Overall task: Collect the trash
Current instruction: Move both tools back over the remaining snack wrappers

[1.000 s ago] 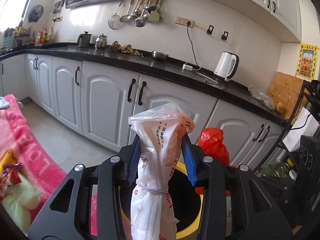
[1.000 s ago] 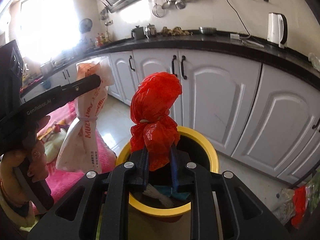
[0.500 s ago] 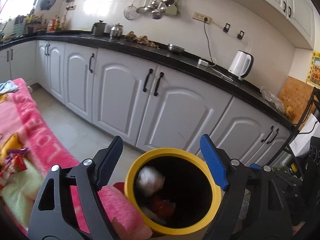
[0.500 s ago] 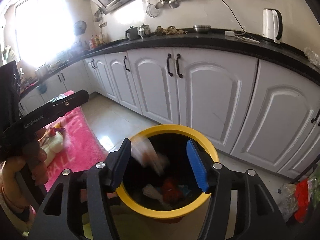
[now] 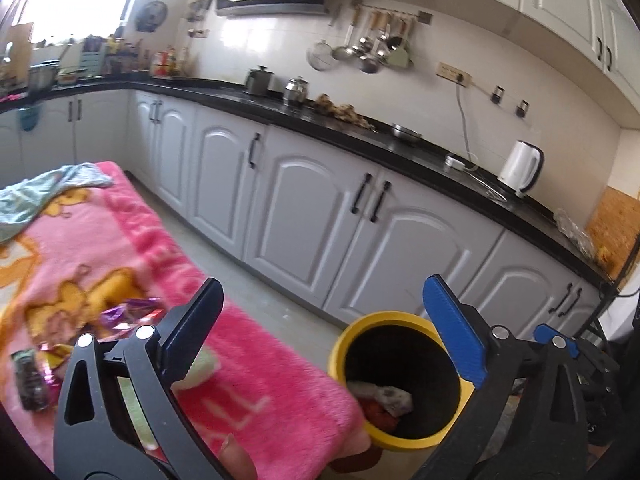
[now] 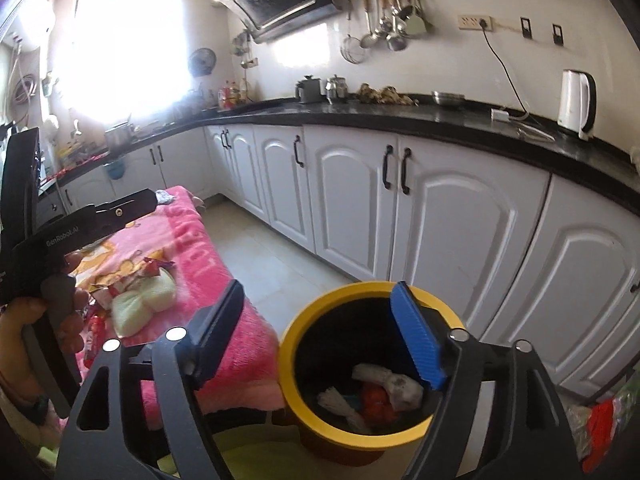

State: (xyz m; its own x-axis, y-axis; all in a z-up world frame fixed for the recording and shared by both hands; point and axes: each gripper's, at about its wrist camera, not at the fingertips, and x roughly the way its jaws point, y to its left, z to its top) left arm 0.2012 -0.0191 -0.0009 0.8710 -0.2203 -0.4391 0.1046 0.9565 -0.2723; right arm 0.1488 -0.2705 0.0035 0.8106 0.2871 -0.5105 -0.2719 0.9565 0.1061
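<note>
Both grippers hang over the kitchen floor with their jaws spread wide and nothing between them. The left gripper (image 5: 320, 336) points toward the white cabinets; its dark finger sits above the pink blanket (image 5: 132, 248) and its blue finger stands at the right rim of the yellow bin (image 5: 344, 344), so the bin's mouth lies low in the gap between the jaws, nearer the blue side. The right gripper (image 6: 316, 332) is held just beside the same yellow bin (image 6: 292, 340): its blue finger crosses over the bin's far right rim, while its dark finger lies over the edge of the pink blanket (image 6: 200, 248).

Inside the bin lies the collected trash. From the right wrist view a white bag (image 6: 388, 384) rests on top toward the right, with a red bag (image 6: 376, 404) beneath and beside it, both well below the jaws and touching neither finger. The left wrist view shows the white bag (image 5: 384, 394) and the red bag (image 5: 380, 416) in the bottom of the bin.

More trash is on the blanket: crumpled wrappers (image 6: 120, 280) and a pale green bundle (image 6: 144, 300) lie together near the left gripper's handle, which a hand (image 6: 24, 336) grips. In the left wrist view a purple wrapper (image 5: 128, 312) lies just left of the dark finger, blurred. A black bench (image 6: 440, 120) with a white kettle (image 6: 576, 100) runs along the wall.
</note>
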